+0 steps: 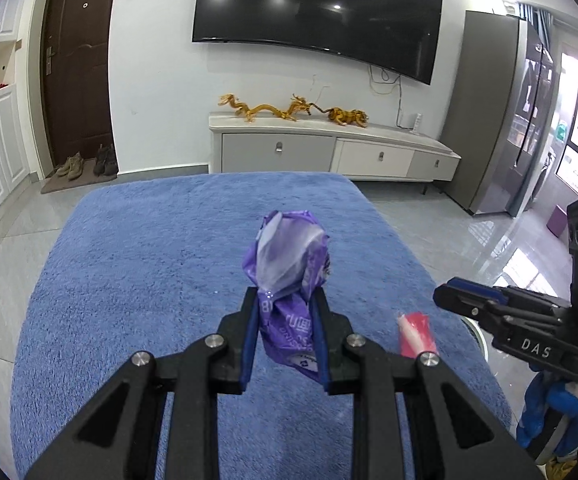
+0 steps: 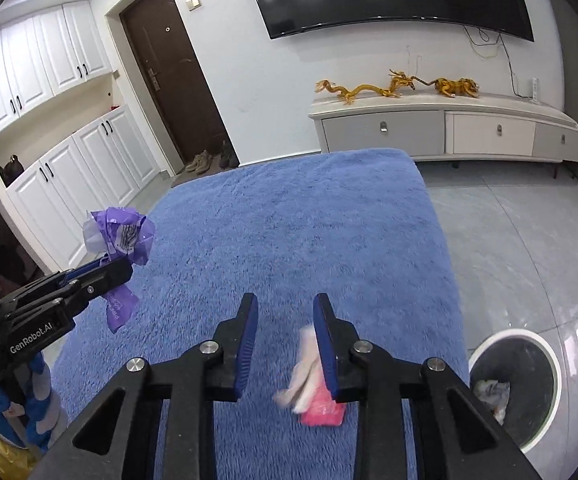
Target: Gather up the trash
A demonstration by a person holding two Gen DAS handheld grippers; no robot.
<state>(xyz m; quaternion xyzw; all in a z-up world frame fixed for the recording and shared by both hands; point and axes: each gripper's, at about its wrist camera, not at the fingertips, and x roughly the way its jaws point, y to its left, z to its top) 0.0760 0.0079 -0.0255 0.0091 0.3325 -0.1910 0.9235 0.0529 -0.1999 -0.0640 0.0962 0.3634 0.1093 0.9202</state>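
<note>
My left gripper (image 1: 285, 300) is shut on a crumpled purple wrapper (image 1: 289, 264) and holds it above the blue blanket (image 1: 149, 280). The wrapper also shows at the left of the right wrist view (image 2: 119, 236), in the left gripper (image 2: 119, 266). My right gripper (image 2: 285, 312) is open. A pink and white wrapper (image 2: 313, 392) lies on the blanket (image 2: 289, 220) against the inside of the right finger. The same wrapper (image 1: 415, 334) shows in the left wrist view, below the right gripper (image 1: 449, 294). A round white trash bin (image 2: 515, 384) with trash inside stands on the floor at the right.
A TV cabinet (image 1: 329, 148) with golden dragon figures stands by the far wall under a TV (image 1: 313, 12). A grey fridge (image 1: 489, 112) is at the right. A brown door (image 2: 177, 76) and white cupboards (image 2: 49, 120) are at the left.
</note>
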